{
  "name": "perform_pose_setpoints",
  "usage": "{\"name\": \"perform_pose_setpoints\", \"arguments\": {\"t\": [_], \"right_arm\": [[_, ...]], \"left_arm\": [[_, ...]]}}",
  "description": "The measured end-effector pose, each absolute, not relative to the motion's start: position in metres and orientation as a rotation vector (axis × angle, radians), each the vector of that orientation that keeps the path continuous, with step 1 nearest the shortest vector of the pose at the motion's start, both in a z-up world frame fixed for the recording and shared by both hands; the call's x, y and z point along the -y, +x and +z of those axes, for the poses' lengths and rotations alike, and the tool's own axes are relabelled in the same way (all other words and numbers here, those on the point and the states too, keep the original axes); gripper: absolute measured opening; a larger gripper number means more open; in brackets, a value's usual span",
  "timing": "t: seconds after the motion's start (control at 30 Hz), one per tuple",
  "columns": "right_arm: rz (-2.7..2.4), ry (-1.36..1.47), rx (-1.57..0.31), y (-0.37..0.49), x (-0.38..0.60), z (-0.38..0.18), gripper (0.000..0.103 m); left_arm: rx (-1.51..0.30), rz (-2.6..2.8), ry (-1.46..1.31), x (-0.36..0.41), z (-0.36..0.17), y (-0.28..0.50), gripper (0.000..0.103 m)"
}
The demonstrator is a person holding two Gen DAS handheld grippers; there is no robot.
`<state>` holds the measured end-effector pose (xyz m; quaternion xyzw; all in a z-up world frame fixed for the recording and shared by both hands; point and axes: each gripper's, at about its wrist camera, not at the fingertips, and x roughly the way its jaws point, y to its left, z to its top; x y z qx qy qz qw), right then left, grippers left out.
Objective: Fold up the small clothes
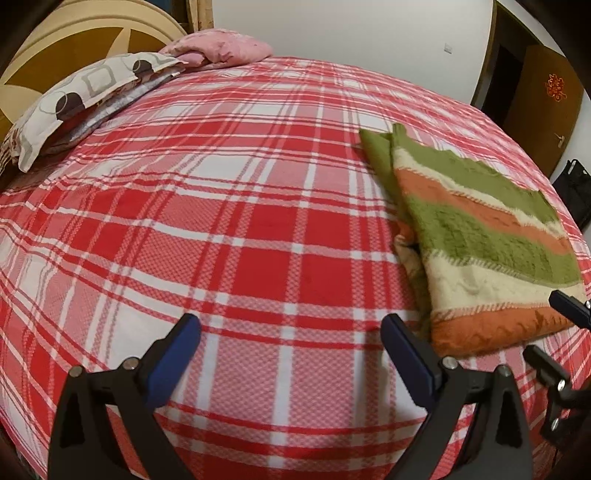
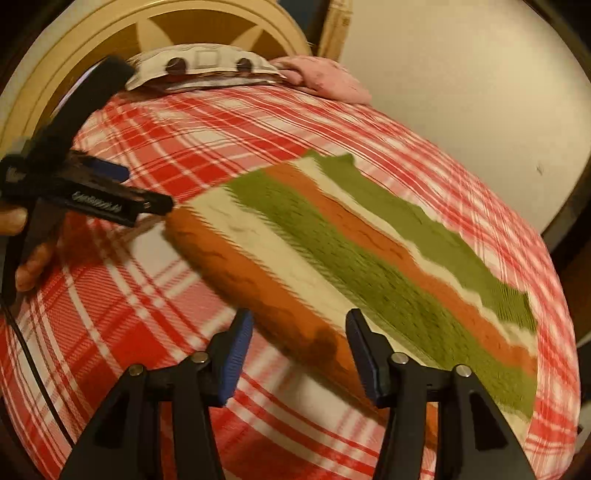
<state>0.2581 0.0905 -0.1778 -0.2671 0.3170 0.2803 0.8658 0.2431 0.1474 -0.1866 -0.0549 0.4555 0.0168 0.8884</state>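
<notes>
A folded cloth striped green, orange and cream [image 1: 480, 240] lies flat on the red plaid bed [image 1: 240, 240], at the right in the left wrist view. My left gripper [image 1: 291, 325] is open and empty over bare sheet, just left of the cloth's near orange edge. In the right wrist view the cloth [image 2: 369, 266] fills the middle. My right gripper [image 2: 299, 325] is open, its jaws on either side of the cloth's near orange edge, not closed on it. The left gripper [image 2: 122, 184] shows at the left, near the cloth's corner. The right gripper's tips [image 1: 554, 325] show at the cloth's near right corner.
Patterned pillows [image 1: 85, 96] and a pink pillow [image 1: 221, 48] lie at the head of the bed by a round headboard [image 1: 74, 44]. A white wall [image 1: 351, 29] and a brown door [image 1: 543, 103] stand beyond the bed. A black bag [image 1: 576, 184] stands by the door.
</notes>
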Motion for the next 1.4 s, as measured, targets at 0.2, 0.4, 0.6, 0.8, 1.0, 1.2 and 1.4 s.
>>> {"name": "perform_pose_setpoints", "arguments": {"t": [0.2, 0.4, 0.6, 0.8, 1.0, 1.2, 1.4], "right_arm": [[0.603, -0.626, -0.608, 0.25, -0.129, -0.182, 0.055], [0.572, -0.708, -0.514, 0.241, -0.157, -0.189, 0.055], [0.567, -0.772, -0.445, 0.232, -0.18, -0.202, 0.055], [0.517, -0.831, -0.415, 0.236, -0.199, -0.208, 0.054], [0.538, -0.794, -0.451, 0.244, -0.194, -0.209, 0.015], [0.56, -0.741, -0.481, 0.251, -0.183, -0.204, 0.015], [0.565, -0.702, -0.502, 0.26, -0.175, -0.203, 0.015]], "left_arm": [[-0.936, 0.008, -0.152, -0.174, -0.182, 0.254, 0.1], [-0.898, -0.013, -0.185, -0.202, -0.174, 0.269, 0.1], [-0.882, -0.081, -0.238, -0.214, -0.173, 0.29, 0.1], [-0.899, -0.216, -0.336, -0.213, -0.18, 0.31, 0.1], [-0.906, -0.395, -0.366, -0.186, -0.178, 0.335, 0.1], [-0.932, -0.51, -0.385, -0.152, -0.178, 0.372, 0.1], [-0.96, -0.511, -0.345, -0.127, -0.185, 0.409, 0.099]]}}
